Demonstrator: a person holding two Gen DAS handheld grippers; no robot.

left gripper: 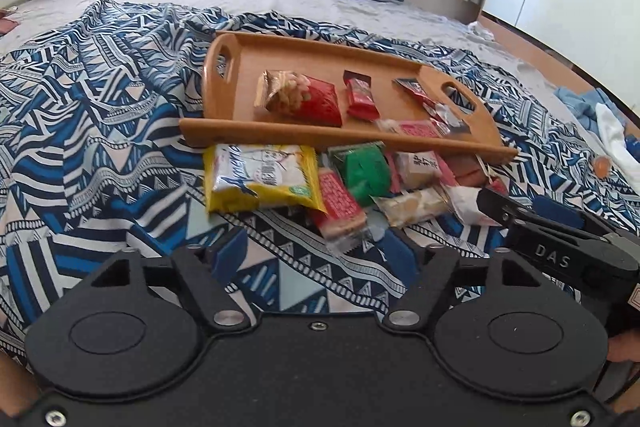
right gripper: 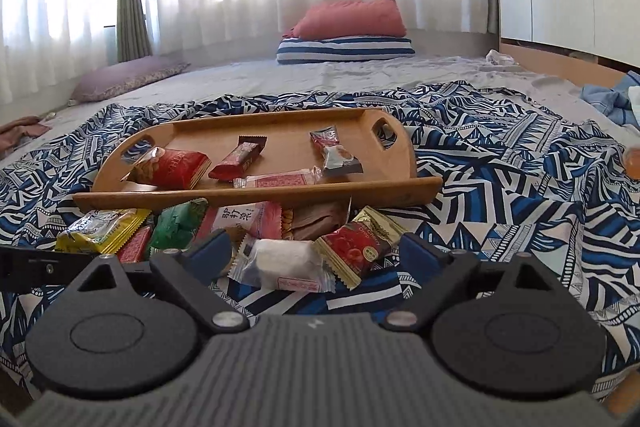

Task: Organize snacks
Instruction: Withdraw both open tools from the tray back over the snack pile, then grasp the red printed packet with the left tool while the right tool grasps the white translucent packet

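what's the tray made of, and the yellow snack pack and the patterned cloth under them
Tray: looks like wood or bamboo, smooth satin finish, faint grain, cut-out handles. Yellow snack pack: glossy printed plastic film, crinkled and glinting. Patterned cloth: soft woven fabric, matte, lying in folds.

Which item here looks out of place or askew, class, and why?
The wooden tray sits tilted on the rumpled patterned blanket. One pink-wrapped snack lies against its front rail, while a loose pile of snacks sits off the tray on the blanket.
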